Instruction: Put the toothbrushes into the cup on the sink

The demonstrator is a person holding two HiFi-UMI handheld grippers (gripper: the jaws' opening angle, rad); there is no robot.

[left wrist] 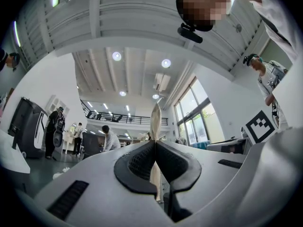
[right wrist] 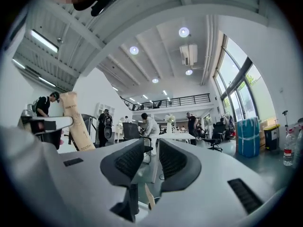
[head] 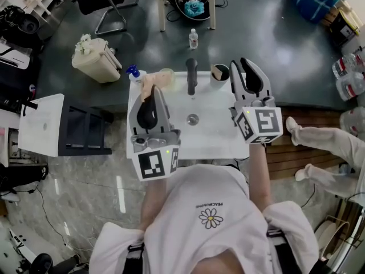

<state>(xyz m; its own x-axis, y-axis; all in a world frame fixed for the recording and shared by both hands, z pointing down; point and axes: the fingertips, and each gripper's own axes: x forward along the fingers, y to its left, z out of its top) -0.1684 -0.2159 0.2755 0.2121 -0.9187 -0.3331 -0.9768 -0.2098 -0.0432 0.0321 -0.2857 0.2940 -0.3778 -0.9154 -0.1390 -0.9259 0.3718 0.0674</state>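
The only writing that can be read is on the long beige paper-wrapped toothbrush (right wrist: 75, 122): in the right gripper view the letters "TOOTH" run along its lower end. Both marker cubes carry black-and-white squares. The person's white T-shirt (head: 211, 221) has a daisy print with a line of small print that is too fine to read. A white rectangular sink (head: 211, 136) with a round metal drain (head: 193, 119) and a black faucet (head: 192, 76) stands on a grey floor. A beige lidded bin (head: 97, 59) and a small clear bottle (head: 194, 39) lie beyond it. A strip of wooden boards lies to the right, where another person's white-trousered legs (head: 319, 147) show. Both gripper views look up into a tall white hall with round ceiling lights, a railed balcony and large windows. The left gripper (left wrist: 155, 143) is held over the sink's left edge with its fingers pressed shut on the toothbrush, which rises straight up past the fingertips. The right gripper (right wrist: 151, 143) is raised over the sink's right rear corner, fingers a little apart with nothing between them. The small dark-mouthed beige cup (head: 219, 72) stands on the sink's back rim, just left of the right fingers and right of the faucet.
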